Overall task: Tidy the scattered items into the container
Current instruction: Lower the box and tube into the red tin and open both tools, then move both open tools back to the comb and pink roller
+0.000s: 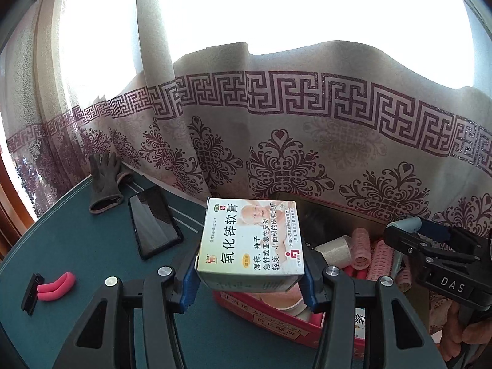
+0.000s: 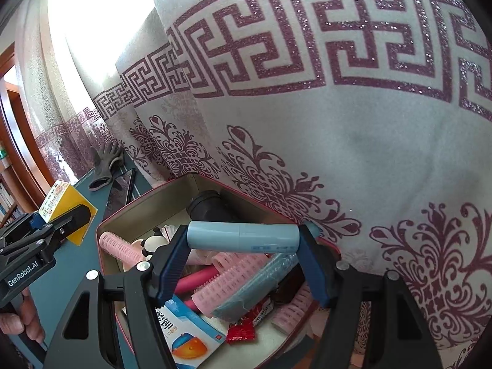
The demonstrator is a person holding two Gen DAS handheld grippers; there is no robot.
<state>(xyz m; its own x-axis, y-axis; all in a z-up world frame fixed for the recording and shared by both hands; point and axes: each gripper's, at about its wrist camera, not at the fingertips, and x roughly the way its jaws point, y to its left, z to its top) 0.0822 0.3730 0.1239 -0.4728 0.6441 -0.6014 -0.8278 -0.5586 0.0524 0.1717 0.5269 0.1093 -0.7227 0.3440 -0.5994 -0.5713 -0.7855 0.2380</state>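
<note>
Left gripper: clamping a zinc-oxide ointment box, tilting downward just beside the near rim of the red storage box. Only this view is showing the phone face-up, the glove and the pink clip lying on the green table.

Right gripper: gripping a pale blue tube crosswise, pointing down over the box interior; only here are the pink hair rollers, panda figure and medicine carton showing clearly.

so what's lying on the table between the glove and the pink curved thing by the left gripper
A black phone lies face up on the green table, between the glove and the pink piece; the left wrist view shows it.
</note>
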